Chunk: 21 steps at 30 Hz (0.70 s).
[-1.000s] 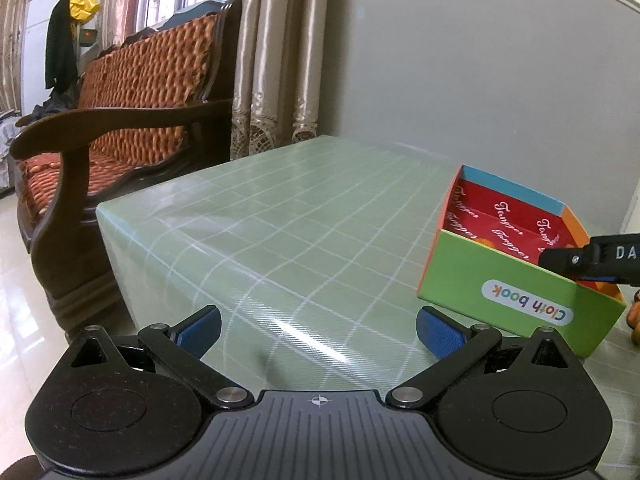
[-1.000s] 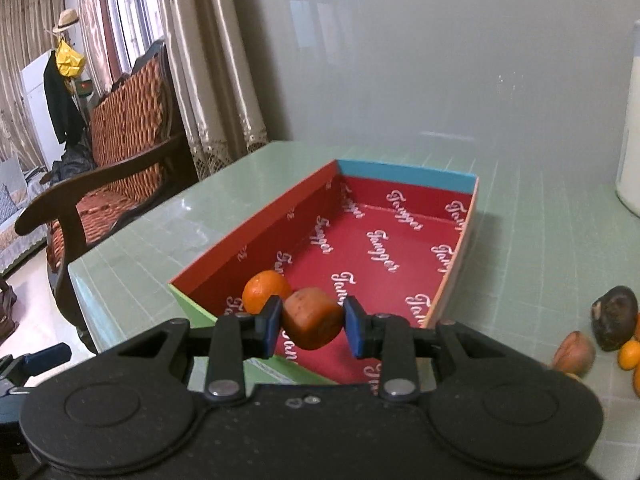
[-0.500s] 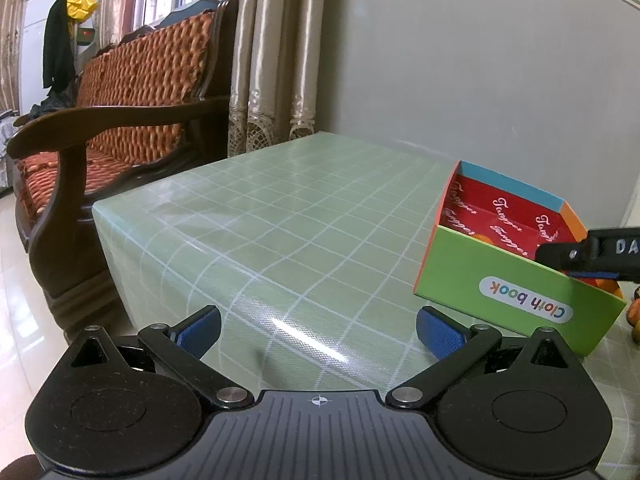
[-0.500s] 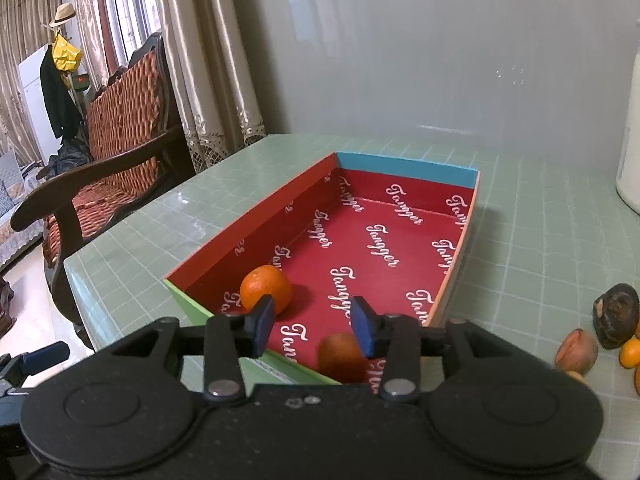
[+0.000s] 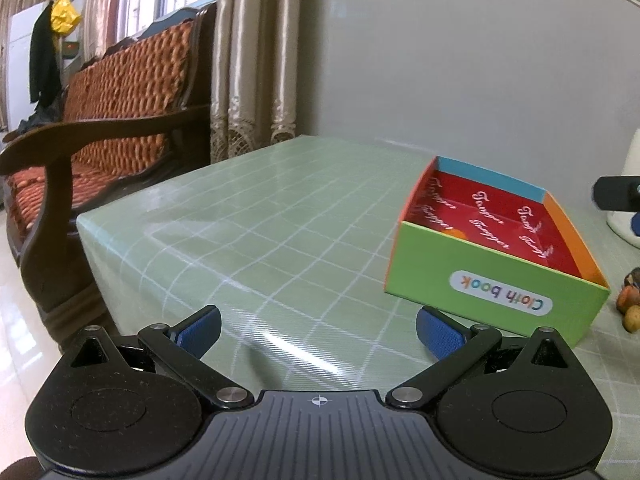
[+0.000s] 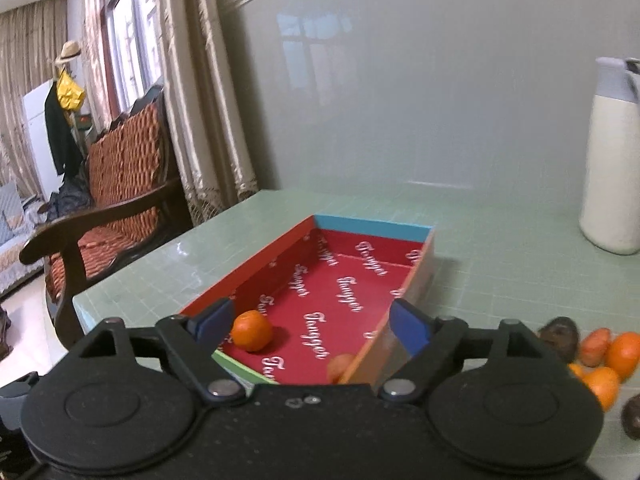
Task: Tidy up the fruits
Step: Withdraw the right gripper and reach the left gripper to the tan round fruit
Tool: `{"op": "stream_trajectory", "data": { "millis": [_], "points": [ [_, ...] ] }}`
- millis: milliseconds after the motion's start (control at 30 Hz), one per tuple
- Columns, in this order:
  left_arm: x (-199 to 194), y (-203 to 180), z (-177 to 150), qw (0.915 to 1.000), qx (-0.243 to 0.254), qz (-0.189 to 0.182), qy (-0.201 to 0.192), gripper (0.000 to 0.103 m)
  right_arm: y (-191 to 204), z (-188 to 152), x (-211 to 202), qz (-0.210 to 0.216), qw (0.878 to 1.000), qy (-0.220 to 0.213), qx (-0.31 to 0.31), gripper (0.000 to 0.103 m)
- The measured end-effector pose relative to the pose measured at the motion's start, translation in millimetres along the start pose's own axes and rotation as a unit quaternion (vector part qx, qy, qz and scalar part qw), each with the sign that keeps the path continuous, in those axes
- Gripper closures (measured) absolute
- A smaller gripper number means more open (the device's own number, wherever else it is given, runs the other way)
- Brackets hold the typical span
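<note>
The left gripper (image 5: 318,330) is a matte black handheld tool: two rounded, disc-embossed housings flank a ribbed centre plate bearing a small white crosshair mark, and angled black links with silver pivot screws carry fingers (image 5: 438,332) faced with ribbed blue pads. The right gripper (image 6: 310,322) has the same build, with black lobed housings showing shallow circular recesses, triangular cut-outs near the outer pivots, bright round screw heads at the link joints, and blue rectangular pads (image 6: 410,326) on black fingers. Its centre plate is finely textured rather than ribbed and carries two small ring marks.
</note>
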<state>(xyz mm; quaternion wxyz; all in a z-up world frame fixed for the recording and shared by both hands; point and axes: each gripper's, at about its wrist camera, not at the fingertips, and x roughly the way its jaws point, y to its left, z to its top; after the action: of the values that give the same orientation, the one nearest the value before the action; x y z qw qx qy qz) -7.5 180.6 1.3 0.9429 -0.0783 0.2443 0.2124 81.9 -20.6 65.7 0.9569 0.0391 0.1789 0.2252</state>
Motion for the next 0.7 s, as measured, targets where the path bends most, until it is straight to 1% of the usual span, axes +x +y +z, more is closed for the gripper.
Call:
{"op": "stream_trajectory", "data": {
  "millis": [100,133,200,400,500,600,700],
  "points": [
    [-2.9,-7.4,-0.6,0.9999,0.011,-0.004,-0.005,0.000,-15.2,-3.4,-10.5,-0.012,1.000,-0.011,0.008,0.016],
    [-3.7,-9.7,-0.7,0.9999,0.014,-0.006,-0.006,0.000,-20.8,-4.8,-13.4,-0.018,1.000,-0.013,0.009,0.012],
    [-5.7,-14.1,-1.0,0.9997,0.021,-0.010,-0.010,0.000,-32.3,-8.5,-19.6,-0.029,0.999,-0.020,0.014,0.009],
    [-11.2,-29.3,-0.3,0.9990,0.035,-0.023,-0.017,0.000,-65.0,-20.6,-36.6,-0.069,0.997,-0.033,0.028,0.009],
    [-16.0,-38.4,0.7,0.9980,0.044,-0.034,-0.029,0.000,-82.4,-25.2,-45.9,-0.090,0.994,-0.046,0.036,0.009],
    [-22.3,-53.3,0.0,0.9957,0.065,-0.049,-0.045,0.000,-102.0,-31.2,-57.2,-0.122,0.989,-0.064,0.045,0.009],
    [-30.3,-69.5,-2.1,0.9916,0.090,-0.070,-0.061,0.000,-123.3,-38.3,-67.8,-0.145,0.984,-0.077,0.075,0.009]
  ]
}}
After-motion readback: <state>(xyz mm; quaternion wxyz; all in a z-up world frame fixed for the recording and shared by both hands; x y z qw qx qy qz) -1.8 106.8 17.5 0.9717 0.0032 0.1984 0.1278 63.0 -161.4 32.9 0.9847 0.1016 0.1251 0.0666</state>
